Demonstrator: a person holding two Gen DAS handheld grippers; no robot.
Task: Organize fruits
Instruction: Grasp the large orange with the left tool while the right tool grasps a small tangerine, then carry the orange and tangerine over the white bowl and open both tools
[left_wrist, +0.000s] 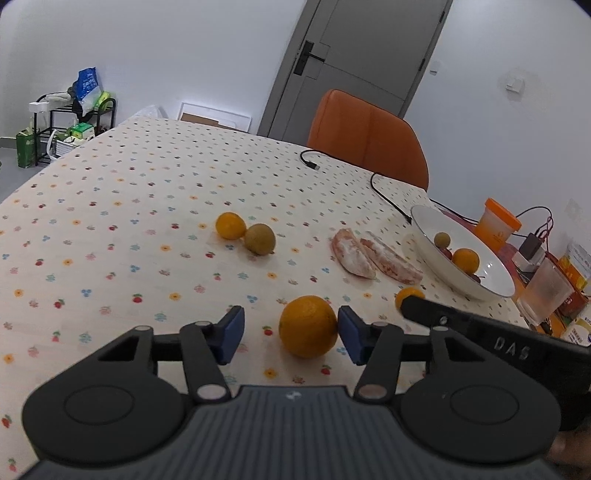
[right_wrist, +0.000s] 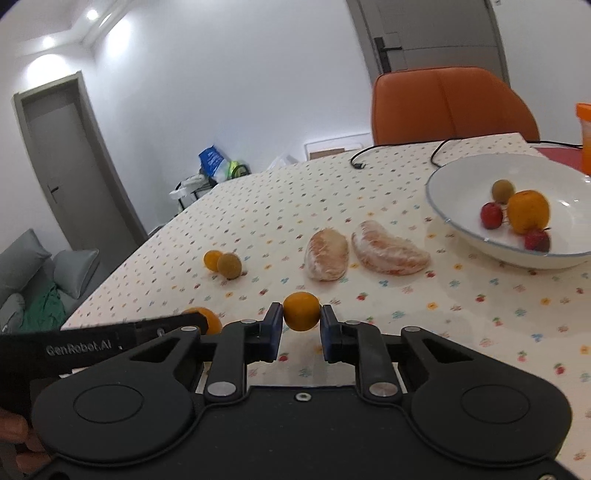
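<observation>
A large orange rests on the dotted tablecloth between the blue pads of my left gripper. The right pad touches it and the left pad stands clear, so the gripper is open. My right gripper is shut on a small orange just above the cloth. Two peeled pomelo segments lie further back. To their left a small orange and a brownish-green fruit sit together. The white bowl at right holds an orange, a greenish fruit and red fruits.
An orange chair stands behind the table. A black cable lies near the far edge. Beyond the bowl are an orange-lidded cup, a clear container and boxes. The left part of the cloth bears nothing.
</observation>
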